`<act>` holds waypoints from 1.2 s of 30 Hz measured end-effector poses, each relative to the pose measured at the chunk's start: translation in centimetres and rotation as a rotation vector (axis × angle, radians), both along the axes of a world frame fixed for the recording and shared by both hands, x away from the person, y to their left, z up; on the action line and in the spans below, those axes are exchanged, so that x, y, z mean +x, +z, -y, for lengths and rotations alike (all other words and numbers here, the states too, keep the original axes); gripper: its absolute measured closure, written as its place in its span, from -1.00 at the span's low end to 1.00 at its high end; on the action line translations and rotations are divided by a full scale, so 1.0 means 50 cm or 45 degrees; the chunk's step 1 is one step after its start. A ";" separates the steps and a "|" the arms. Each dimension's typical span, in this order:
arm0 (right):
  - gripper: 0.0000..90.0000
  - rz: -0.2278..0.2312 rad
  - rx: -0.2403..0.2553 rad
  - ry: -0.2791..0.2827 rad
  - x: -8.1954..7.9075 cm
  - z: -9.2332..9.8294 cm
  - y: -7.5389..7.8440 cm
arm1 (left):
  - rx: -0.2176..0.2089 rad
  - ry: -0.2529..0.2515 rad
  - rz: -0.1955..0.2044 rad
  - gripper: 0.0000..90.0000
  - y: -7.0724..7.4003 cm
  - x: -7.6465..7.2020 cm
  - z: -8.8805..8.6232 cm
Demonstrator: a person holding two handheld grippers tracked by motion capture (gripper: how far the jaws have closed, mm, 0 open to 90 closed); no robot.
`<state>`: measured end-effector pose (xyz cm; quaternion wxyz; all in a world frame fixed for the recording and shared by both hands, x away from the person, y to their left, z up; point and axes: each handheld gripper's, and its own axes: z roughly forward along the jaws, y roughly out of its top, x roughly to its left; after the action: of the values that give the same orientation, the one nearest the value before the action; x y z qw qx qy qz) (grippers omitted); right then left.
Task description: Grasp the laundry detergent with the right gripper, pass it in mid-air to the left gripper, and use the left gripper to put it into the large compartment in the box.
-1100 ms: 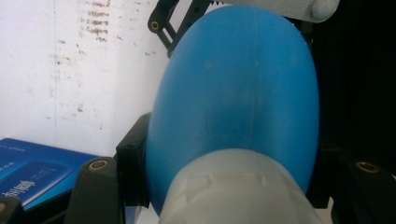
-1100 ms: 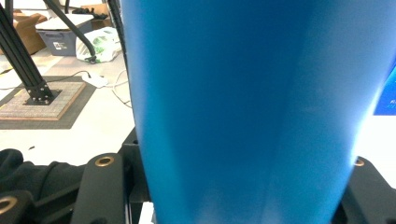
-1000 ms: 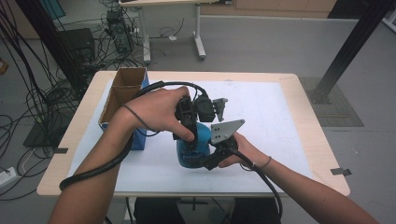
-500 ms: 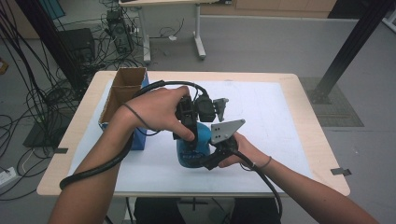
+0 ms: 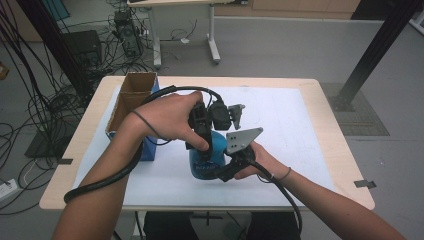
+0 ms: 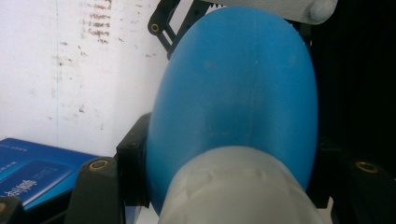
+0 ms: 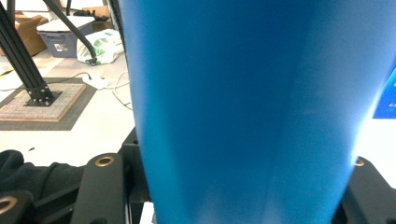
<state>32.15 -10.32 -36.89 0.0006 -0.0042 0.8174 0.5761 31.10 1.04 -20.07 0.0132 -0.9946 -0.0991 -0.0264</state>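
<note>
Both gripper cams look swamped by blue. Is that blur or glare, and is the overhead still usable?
Right gripper view: blue bottle too close, soft, out of focus, no glare. Left gripper view: bottle's rounded body reasonably sharp, its whitish cap blurred. High view: evenly lit, slightly soft, usable; hands and grippers cover much of the bottle.

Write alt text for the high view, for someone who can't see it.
A person's two hand-held grippers, left gripper from above and right gripper from the side, close on a blue bottle on a white-covered table. An open cardboard box stands at the left.
</note>
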 end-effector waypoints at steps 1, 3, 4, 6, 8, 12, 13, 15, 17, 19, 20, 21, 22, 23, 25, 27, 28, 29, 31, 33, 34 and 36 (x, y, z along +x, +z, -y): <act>-0.11 -0.001 0.002 0.000 0.000 0.000 0.000 | -0.003 0.000 0.004 -0.19 0.000 0.000 0.000; -0.11 0.004 0.005 -0.002 0.001 0.000 0.000 | -0.006 -0.001 0.009 -0.19 0.002 -0.001 0.000; -0.11 0.010 0.006 -0.002 0.002 0.001 0.000 | -0.007 -0.001 0.012 -0.19 0.002 -0.001 0.001; -0.11 0.012 0.005 -0.001 0.002 0.001 0.001 | 0.004 -0.002 0.009 -0.19 0.002 -0.002 0.002; -0.11 0.007 0.007 0.001 0.001 0.001 0.000 | 0.007 -0.002 0.006 -0.19 0.002 -0.001 0.003; -0.11 0.004 0.016 0.001 0.000 0.000 -0.001 | 0.007 -0.005 -0.001 -0.19 0.003 0.000 0.003; -0.11 0.000 0.019 0.001 0.000 0.000 -0.001 | 0.011 -0.010 0.001 -0.19 0.003 0.000 0.004; -0.11 0.000 0.024 0.002 0.000 0.000 -0.002 | 0.009 -0.009 0.002 -0.19 0.005 0.000 0.004; -0.11 -0.006 0.030 0.002 -0.001 0.000 -0.001 | 0.008 -0.008 0.003 -0.19 0.006 0.000 0.005; -0.11 -0.005 0.036 -0.002 0.000 -0.001 -0.002 | 0.015 -0.007 0.000 -0.19 0.006 0.001 0.004; -0.11 -0.003 0.036 -0.002 0.001 -0.002 -0.003 | 0.018 -0.007 -0.001 -0.19 0.005 0.002 0.004; -0.11 -0.001 0.036 0.000 0.001 -0.002 -0.003 | 0.017 -0.007 -0.001 -0.19 0.005 0.002 0.004; -0.11 -0.002 0.036 0.000 0.001 -0.002 -0.003 | 0.009 -0.004 0.001 -0.19 0.006 0.001 0.004; -0.11 -0.004 0.038 0.000 0.001 -0.002 -0.003 | 0.008 -0.002 0.000 -0.19 0.006 0.001 0.003; -0.12 -0.005 0.041 0.005 0.001 -0.002 -0.003 | 0.007 -0.008 0.002 -0.19 0.006 0.002 0.003; -0.13 -0.010 0.044 -0.002 0.000 -0.003 -0.004 | 0.009 -0.004 0.002 -0.19 0.007 0.002 0.003; -0.14 -0.015 0.046 0.000 0.000 -0.003 -0.004 | 0.010 -0.002 0.007 -0.18 0.006 0.002 0.003; -0.19 -0.011 0.055 -0.016 0.001 -0.003 -0.004 | 0.010 -0.001 0.009 -0.18 0.006 0.002 0.003; -0.22 -0.011 0.064 -0.019 0.002 -0.002 -0.003 | 0.014 0.005 0.012 -0.18 0.005 0.004 0.003; -0.29 0.005 0.058 -0.034 0.004 -0.002 -0.002 | 0.012 0.008 0.015 -0.18 0.005 0.005 0.002; -0.32 0.001 0.056 -0.036 0.005 -0.002 -0.003 | 0.010 0.012 0.016 -0.18 0.006 0.005 0.001; -0.41 -0.020 0.051 -0.042 0.006 0.000 -0.004 | 0.016 0.014 0.012 -0.18 0.008 0.007 -0.001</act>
<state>32.43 -10.30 -37.10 0.0040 0.0139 0.8055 0.5924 31.45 1.10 -19.69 0.0190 -0.9938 -0.1047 -0.0318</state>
